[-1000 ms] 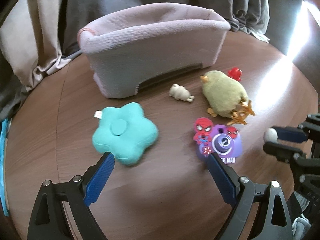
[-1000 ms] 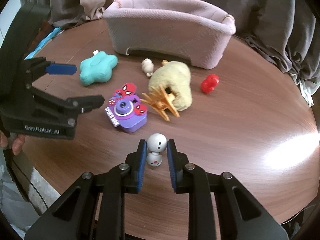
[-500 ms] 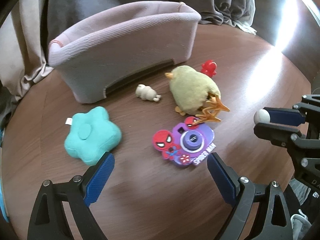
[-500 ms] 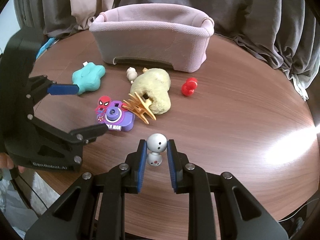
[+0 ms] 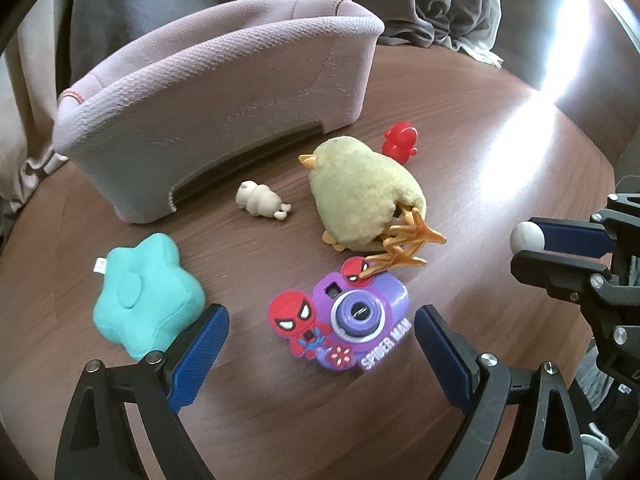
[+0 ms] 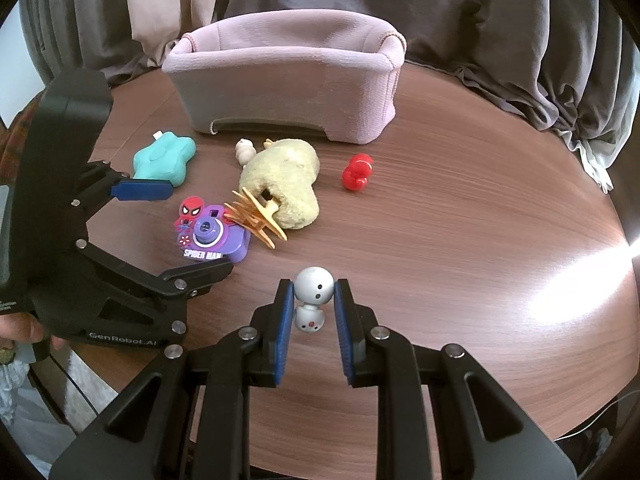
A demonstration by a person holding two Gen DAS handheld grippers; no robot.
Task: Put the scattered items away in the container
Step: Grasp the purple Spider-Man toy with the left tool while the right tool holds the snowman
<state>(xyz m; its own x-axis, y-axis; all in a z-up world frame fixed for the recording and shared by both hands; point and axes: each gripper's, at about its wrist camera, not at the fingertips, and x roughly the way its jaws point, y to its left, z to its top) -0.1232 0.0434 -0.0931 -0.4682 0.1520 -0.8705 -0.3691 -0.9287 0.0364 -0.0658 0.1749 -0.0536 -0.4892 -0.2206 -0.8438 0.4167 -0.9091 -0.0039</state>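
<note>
Grey and beige curtains [image 6: 460, 12] hang behind a round wood-grain table [image 6: 460, 240], with glare on its right side. Toward the back of the table stands the container, a pink fabric basket [image 6: 288, 84] with a curved wall and an open top.

Scattered in front of it lie the toys. A teal star cushion [image 5: 146, 296] sits to the left, just beside the left claw's near finger. A small beige figurine [image 5: 262, 200] lies on its side close to the basket's front wall. A yellow-green plush chick [image 5: 362, 196] lies near the middle, with an orange hair clip [image 5: 404, 244] touching its lower end. A red toy [image 6: 357, 172] sits to the right of the chick, apart from it. A purple Spider-Man toy camera [image 5: 348, 320] lies face up, its upper edge touching the hair clip.

The left claw [image 5: 322, 332] hovers with its blue pads spread wide on either side of the camera, not gripping it. The right claw [image 6: 313, 300] is closed tight on a small white snowman figure [image 6: 314, 296], pads pressed against its round head, held above the near part of the table.
</note>
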